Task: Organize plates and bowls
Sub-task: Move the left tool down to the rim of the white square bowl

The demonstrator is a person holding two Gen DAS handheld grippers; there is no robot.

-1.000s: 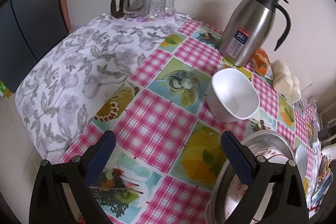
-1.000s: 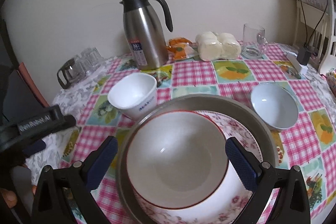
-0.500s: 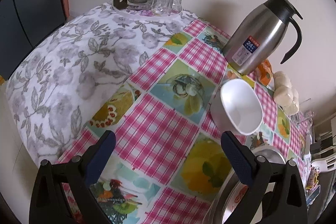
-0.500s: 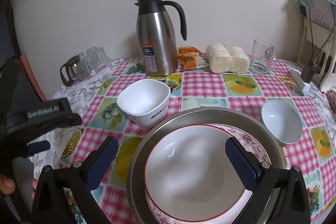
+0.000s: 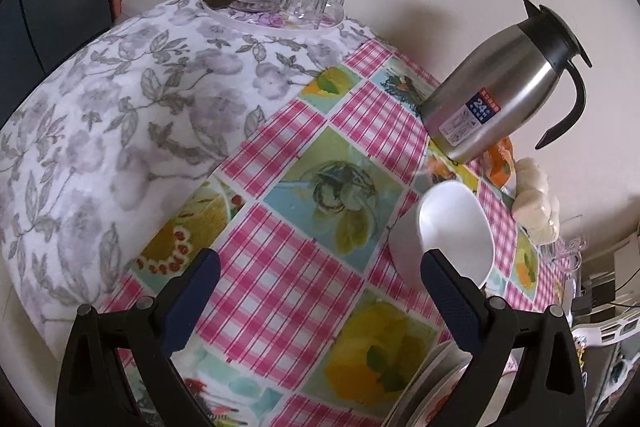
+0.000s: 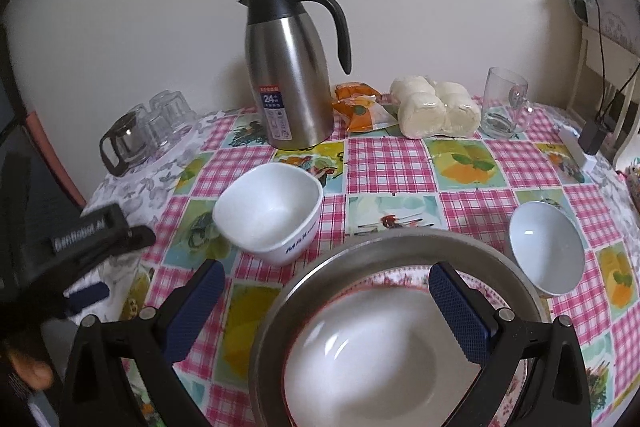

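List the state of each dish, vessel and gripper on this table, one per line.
Square white bowl: upright, empty.
Pale blue bowl: upright, empty.
Red-rimmed bowl: empty, stacked on the floral plate.
Metal basin: holds that stack.
Thermos jug: upright, lid shut.
Glass mug: upright.
Left gripper: open, empty.
Right gripper: open, empty.

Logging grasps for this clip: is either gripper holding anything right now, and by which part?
Nothing is held. The left gripper is open over the tablecloth; the right gripper is open above the stacked bowl, not touching it.
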